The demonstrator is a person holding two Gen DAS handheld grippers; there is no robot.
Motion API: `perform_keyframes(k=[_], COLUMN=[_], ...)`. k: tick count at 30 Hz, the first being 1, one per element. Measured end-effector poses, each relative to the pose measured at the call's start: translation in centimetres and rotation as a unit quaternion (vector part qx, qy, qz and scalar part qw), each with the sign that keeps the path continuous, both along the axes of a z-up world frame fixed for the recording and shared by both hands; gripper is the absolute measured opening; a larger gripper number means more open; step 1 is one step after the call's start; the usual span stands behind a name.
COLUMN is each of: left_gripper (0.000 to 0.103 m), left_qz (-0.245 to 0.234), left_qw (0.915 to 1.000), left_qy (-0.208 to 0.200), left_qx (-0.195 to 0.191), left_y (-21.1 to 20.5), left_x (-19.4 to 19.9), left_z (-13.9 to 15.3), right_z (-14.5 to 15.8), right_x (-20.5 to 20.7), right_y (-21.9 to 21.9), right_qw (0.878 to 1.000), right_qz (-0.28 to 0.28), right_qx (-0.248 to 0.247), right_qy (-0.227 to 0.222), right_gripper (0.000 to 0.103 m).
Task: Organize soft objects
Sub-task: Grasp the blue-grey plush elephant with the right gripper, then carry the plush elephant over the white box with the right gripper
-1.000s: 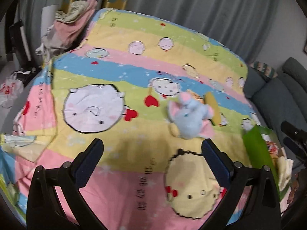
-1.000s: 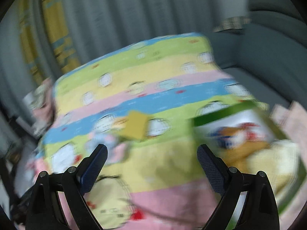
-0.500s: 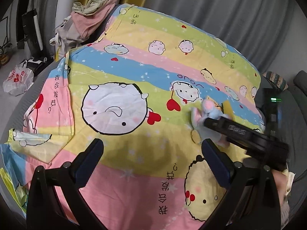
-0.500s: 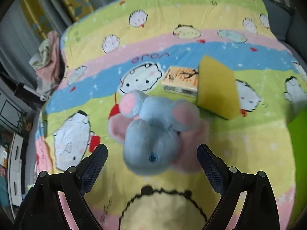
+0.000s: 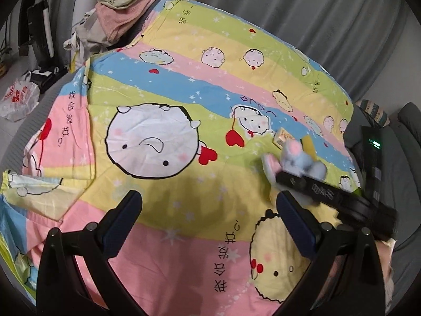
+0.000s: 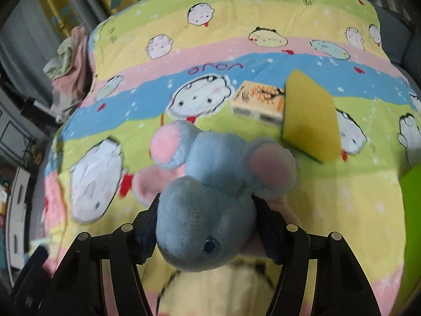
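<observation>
Right claw pinching the blue plush mouse toy with pink ears by its rounded head, fingers pressed into the fur on either side at the lower centre of the right wrist frame; probably taken there because the head is the bulkiest, firmest part and gives the pads something to bite. Body and ears of the toy trailing up-frame over the striped cartoon-print bedsheet; whether lifted clear of the bed or resting on it, impossible to tell. Just beyond the toy, toward the upper right of that frame: a yellow rectangular sponge leaning against a small orange-printed cardboard box, the two touching. Bright green edge of some container at the far right, perhaps the destination, though too little showing to say. Left claw spread wide and holding nothing, low in the left wrist frame above the pink and yellow stripes, seemingly kept back to leave the right side room. Same toy visible at mid right of the left view, partly behind the right tool. Pile of crumpled pink and beige clothes at upper left, off the bed's corner.
</observation>
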State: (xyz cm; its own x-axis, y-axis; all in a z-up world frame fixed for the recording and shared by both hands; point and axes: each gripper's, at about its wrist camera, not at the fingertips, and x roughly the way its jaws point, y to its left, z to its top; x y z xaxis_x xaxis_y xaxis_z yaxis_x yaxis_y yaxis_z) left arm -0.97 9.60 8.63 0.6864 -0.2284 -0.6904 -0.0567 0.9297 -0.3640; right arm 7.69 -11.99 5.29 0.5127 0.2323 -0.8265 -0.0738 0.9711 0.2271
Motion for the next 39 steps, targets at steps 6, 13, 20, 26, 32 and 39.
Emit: perform_keyframes(k=[6,13,20,26,32,39], left_gripper=[0.102,0.102,0.102,0.102,0.099,0.063], left_qz=[-0.031,-0.090,-0.146,-0.219,-0.251,-0.241], left_qw=[0.9994,0.9938,0.9838,0.9658,0.9545,0.9641], left_qy=[0.015,0.038,0.062,0.089,0.114,0.081], left_qx=[-0.009,-0.054,-0.084,-0.105,-0.114,-0.077], left_y=[-1.3,-3.2,-5.5,-8.6,-11.4,-12.7], left_x=[0.2,0.3,0.5,0.3,0.3,-0.2], left_z=[-0.5,-1.5,-2.5,-3.8,-5.4,-4.6], right_z=[1.4,-0.1,1.4,-0.2,-2.8,-3.7], right_x=[-5.7,-8.0,-8.6,-7.9,-7.2,-7.2], right_y=[-1.1,-3.0,-7.4,-8.9,-8.4,-7.6], right_qw=[0.999,0.998,0.996,0.987,0.975,0.969], right_qz=[0.040,0.038,-0.001,-0.015,-0.007,0.012], right_qx=[0.016,0.006,0.091,0.149,0.201,0.228], right_qy=[0.026,0.050,0.020,0.052,0.095,0.098], right_gripper=[0.067,0.079,0.093,0.094,0.094,0.056])
